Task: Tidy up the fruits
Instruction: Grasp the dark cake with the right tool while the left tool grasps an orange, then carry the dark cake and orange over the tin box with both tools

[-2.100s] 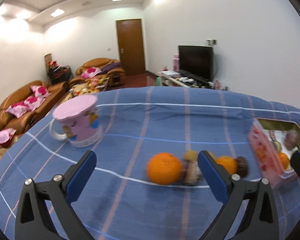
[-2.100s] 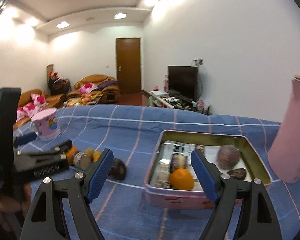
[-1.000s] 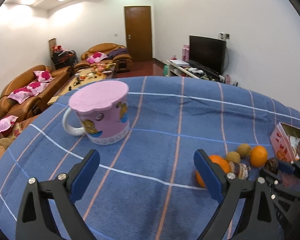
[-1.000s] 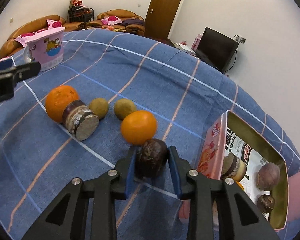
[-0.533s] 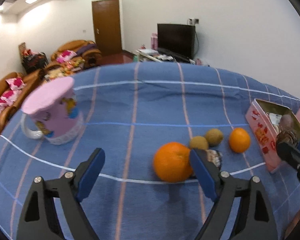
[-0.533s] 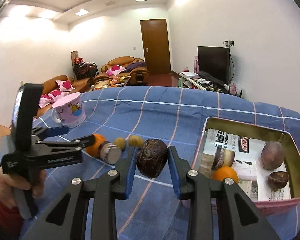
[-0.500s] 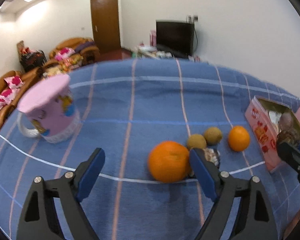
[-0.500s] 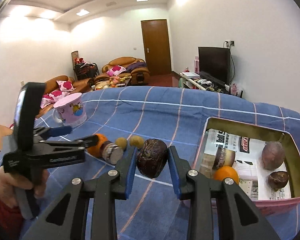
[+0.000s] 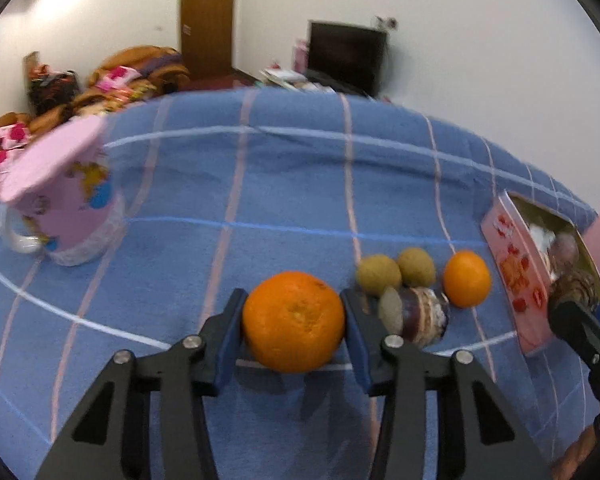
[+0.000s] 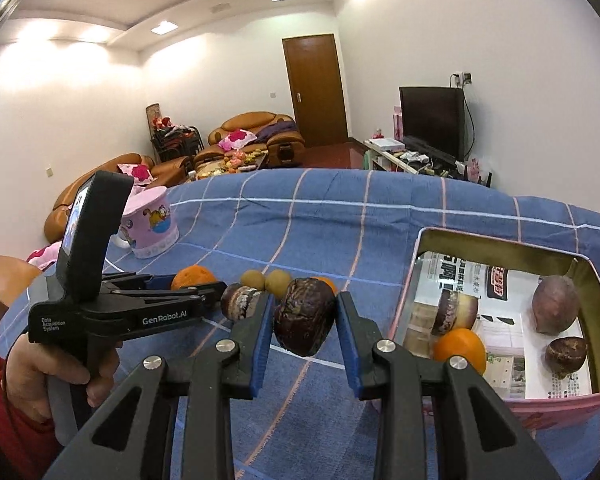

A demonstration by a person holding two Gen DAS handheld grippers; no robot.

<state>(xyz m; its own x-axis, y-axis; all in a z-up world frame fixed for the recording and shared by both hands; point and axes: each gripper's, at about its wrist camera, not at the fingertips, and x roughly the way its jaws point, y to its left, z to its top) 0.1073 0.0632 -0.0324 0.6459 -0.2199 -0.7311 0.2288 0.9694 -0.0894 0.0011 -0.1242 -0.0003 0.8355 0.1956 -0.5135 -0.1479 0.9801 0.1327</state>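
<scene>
Left wrist view: the left tongs (image 9: 294,322) are clenched on a large orange (image 9: 294,322), the blue pads touching its two sides; the fruit sits on the blue checked cloth (image 9: 292,184) covering the tabletop. At 3 o'clock from the orange, just beside the right pad, lies a dark cut fruit (image 9: 416,314). Two small greenish-brown fruits (image 9: 396,270) lie side by side at 1 o'clock, and a smaller orange (image 9: 467,278) lies further toward 3 o'clock. A pink tin (image 9: 516,272) stands at the right edge, and a pink mug (image 9: 66,208) with a lid stands at 10 o'clock, well apart from the fruit.

Right wrist view: the right tongs (image 10: 304,322) are grasping a dark wrinkled fruit (image 10: 304,322) between both pads, held above the cloth (no contact with it is visible). The pink tin (image 10: 500,240) lies at 3 o'clock from this fruit; inside it are an orange (image 10: 459,348), a cut dark fruit (image 10: 454,314), a purple fruit (image 10: 555,308) and a small dark fruit (image 10: 566,354). The left tongs (image 10: 188,286) appear at 9 o'clock.
</scene>
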